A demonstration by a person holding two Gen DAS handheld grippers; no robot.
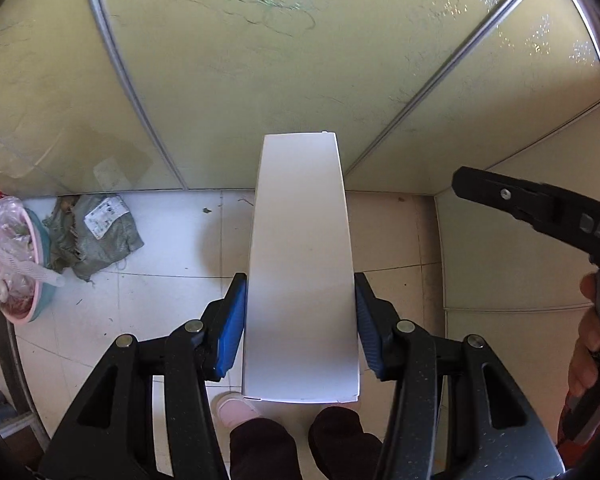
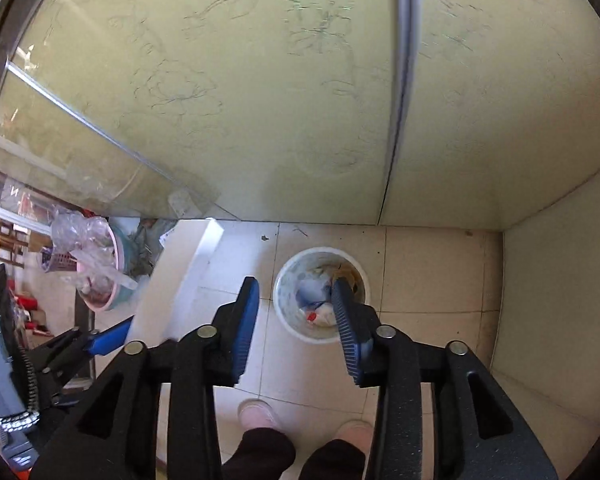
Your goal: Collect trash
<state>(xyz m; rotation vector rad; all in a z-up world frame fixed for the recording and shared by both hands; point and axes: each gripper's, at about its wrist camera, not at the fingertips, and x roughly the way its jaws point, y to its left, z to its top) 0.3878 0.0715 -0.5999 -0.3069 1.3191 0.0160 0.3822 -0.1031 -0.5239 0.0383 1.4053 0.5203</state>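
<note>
My left gripper (image 1: 300,304) is shut on a tall white carton (image 1: 300,240); both blue pads press its sides, and it points down over the tiled floor. The carton (image 2: 180,272) and the left gripper's blue pad (image 2: 108,340) also show at the left of the right wrist view. My right gripper (image 2: 296,296) stands open with nothing between its pads, hanging above a round white trash bin (image 2: 320,249) on the floor. The bin holds crumpled white, blue and red trash (image 2: 318,312). One black finger (image 1: 500,194) of the right gripper reaches in at the right of the left wrist view.
Frosted sliding glass doors (image 1: 260,80) stand right behind the bin. A pale wall (image 2: 560,280) closes the right side. Stacked pink and teal basins with plastic bags (image 1: 16,272) and a grey sack (image 1: 92,236) lie at left. A person's pink slippers (image 2: 256,414) stand below.
</note>
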